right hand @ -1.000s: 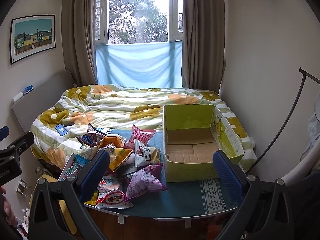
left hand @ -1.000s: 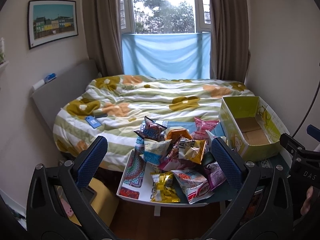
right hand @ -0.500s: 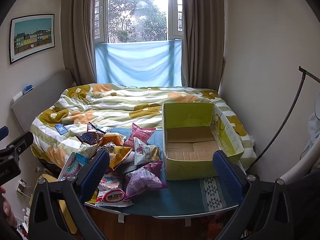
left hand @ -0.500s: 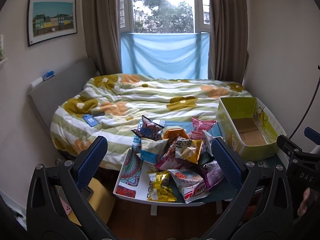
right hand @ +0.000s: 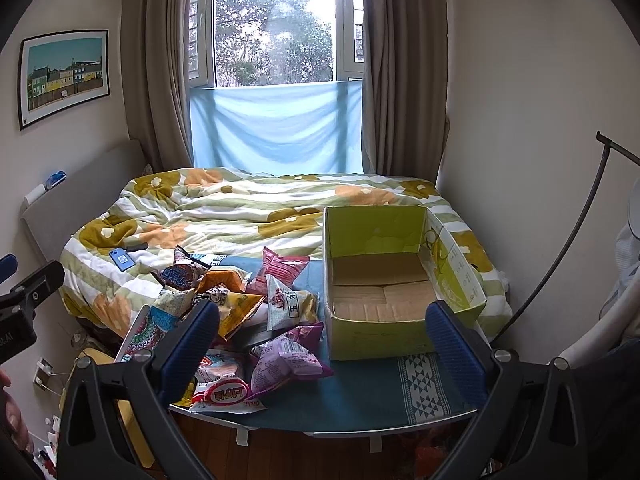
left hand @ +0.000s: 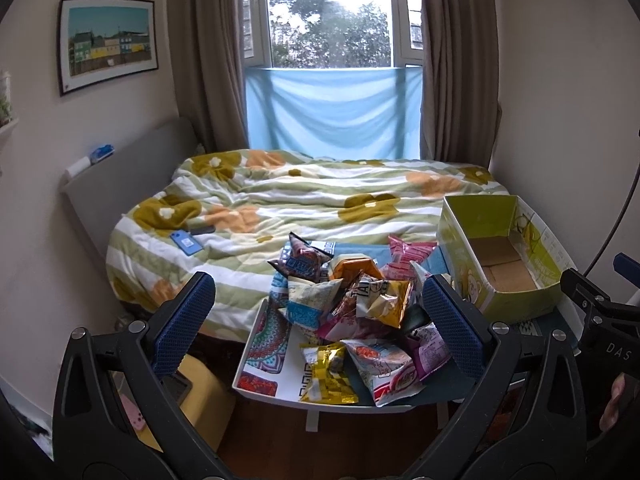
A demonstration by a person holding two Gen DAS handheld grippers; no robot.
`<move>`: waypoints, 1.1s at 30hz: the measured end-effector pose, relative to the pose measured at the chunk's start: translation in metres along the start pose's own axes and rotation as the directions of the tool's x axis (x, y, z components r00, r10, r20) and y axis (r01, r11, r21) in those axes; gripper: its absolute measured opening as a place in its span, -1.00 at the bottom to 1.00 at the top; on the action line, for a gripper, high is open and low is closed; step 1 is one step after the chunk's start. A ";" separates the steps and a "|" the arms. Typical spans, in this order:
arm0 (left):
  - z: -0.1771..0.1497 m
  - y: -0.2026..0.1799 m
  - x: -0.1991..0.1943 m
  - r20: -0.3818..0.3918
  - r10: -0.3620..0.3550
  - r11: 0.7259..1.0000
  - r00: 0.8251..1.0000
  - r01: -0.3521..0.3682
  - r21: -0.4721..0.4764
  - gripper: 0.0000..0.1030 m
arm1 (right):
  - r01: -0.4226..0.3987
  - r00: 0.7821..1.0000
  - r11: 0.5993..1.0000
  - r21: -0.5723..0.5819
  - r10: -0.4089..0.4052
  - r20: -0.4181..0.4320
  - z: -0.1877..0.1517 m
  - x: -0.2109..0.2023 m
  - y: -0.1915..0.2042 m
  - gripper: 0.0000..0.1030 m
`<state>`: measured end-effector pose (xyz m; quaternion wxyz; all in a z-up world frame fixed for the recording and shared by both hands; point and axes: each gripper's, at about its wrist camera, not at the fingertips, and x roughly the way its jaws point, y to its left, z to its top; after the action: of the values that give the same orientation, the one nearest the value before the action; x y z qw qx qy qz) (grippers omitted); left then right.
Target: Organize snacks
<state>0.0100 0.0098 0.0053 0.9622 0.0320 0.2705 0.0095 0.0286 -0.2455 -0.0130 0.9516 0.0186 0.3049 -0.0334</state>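
Note:
A pile of snack bags lies on the left part of a small table in front of the bed; it also shows in the right wrist view. An empty green cardboard box stands on the table's right side, also seen in the left wrist view. My left gripper is open and empty, held back from the table above its front left. My right gripper is open and empty, held before the table between the bags and the box.
A bed with a flowered quilt lies behind the table, with a blue phone on it. A yellow stool stands on the floor left of the table. Walls close both sides; a lamp stand is at right.
Both grippers have drifted slightly back and up, so the table and snacks sit a little lower and farther in view. Nothing was taken hold of.

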 end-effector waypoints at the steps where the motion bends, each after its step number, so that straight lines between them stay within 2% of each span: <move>1: 0.000 0.000 0.000 0.000 0.001 1.000 1.000 -0.001 0.002 0.99 | -0.001 1.000 1.000 0.000 0.001 0.000 0.000 0.000 0.000 0.99; 22: 0.001 0.005 -0.001 -0.003 0.000 1.000 1.000 0.000 0.007 0.99 | -0.004 1.000 1.000 0.002 0.004 0.002 0.003 -0.002 0.000 0.99; 28: -0.003 0.017 0.025 -0.114 -0.036 0.999 0.993 0.035 -0.015 0.99 | 0.002 1.000 1.000 0.027 -0.002 -0.024 0.008 0.001 -0.006 0.99; 33: -0.029 0.008 0.060 -0.219 -0.103 0.995 0.970 0.100 -0.022 0.99 | -0.021 0.996 0.998 0.052 0.025 -0.087 -0.001 0.015 -0.009 0.99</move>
<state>0.0463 0.0211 -0.0500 0.9257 0.0118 0.3765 -0.0348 0.0396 -0.2555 -0.0232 0.9370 0.0479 0.3449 -0.0294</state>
